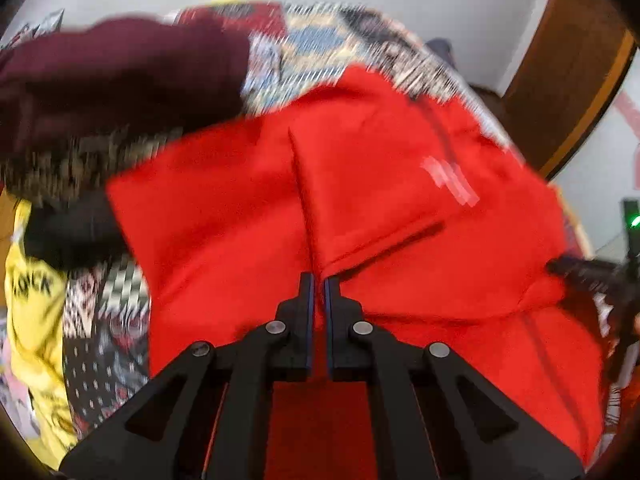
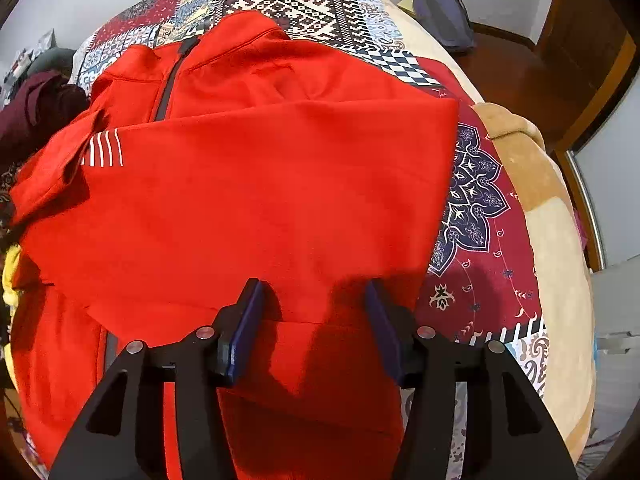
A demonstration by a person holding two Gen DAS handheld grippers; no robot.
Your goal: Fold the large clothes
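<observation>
A large red zip jacket (image 2: pixel 256 200) lies on a patchwork bedspread (image 2: pixel 472 216), one sleeve folded across its front, white stripes (image 2: pixel 102 148) near the left. My right gripper (image 2: pixel 316 292) is open, hovering just over the jacket's lower part, empty. In the blurred left wrist view the same jacket (image 1: pixel 224 216) fills the middle. My left gripper (image 1: pixel 319 280) is shut on a fold of the red fabric that rises as a crease ahead of the fingertips. The right gripper's black frame (image 1: pixel 592 276) shows at the right edge.
A maroon garment (image 1: pixel 120 76) and a yellow printed garment (image 1: pixel 34 304) lie at the left of the bed. A dark blue bag (image 2: pixel 444 12) sits at the far right corner. A beige blanket (image 2: pixel 556 240) edges the bed on the right, with a wooden door frame (image 1: pixel 580 80) beyond.
</observation>
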